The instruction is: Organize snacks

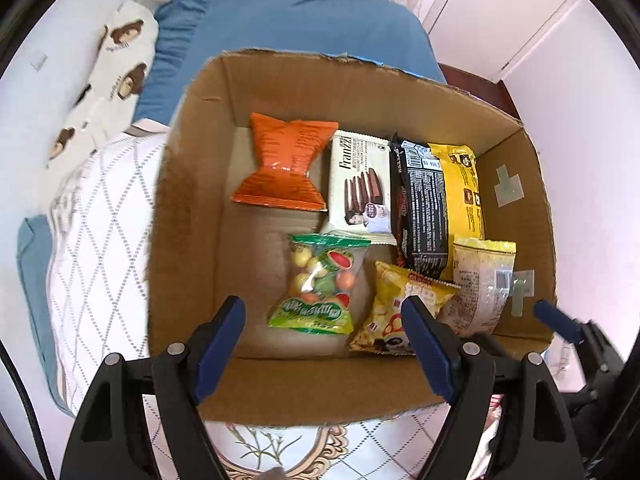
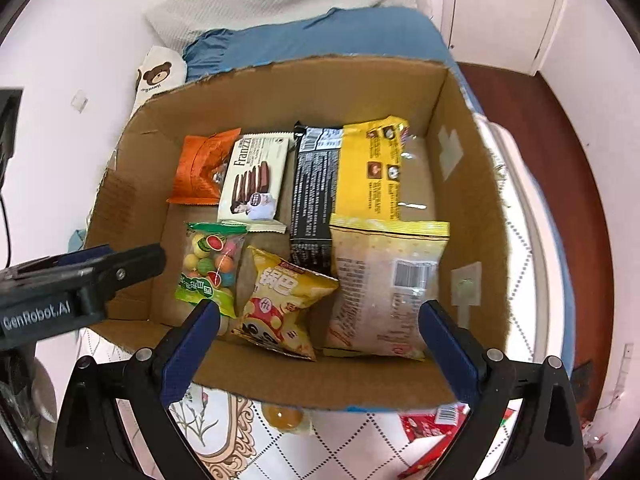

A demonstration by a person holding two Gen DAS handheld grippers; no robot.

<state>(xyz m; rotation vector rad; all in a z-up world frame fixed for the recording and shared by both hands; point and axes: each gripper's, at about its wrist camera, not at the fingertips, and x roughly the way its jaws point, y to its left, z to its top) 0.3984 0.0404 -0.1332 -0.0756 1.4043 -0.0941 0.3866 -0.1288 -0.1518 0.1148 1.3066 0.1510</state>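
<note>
cardboard box point(image 2: 256, 92) on quilted bedspread point(image 1: 100, 216), snacks flat inside in rows. we hover both claws above near edge: left gripper point(image 1: 324, 344) released, jaws apart over green candy bag point(image 1: 316, 284), gripping nothing; right gripper point(image 2: 320, 340) spread wide, empty, above yellow puff pack point(image 2: 280, 304) and pale barcode pouch point(image 2: 384, 280). no earlier view, so only that. next, we judge: fetch red packet point(image 2: 432, 424) lying outside near wall, lay it flat in bare left floor. blue pillow point(image 1: 288, 24) far; wood floor point(image 2: 552, 152) right.
</note>
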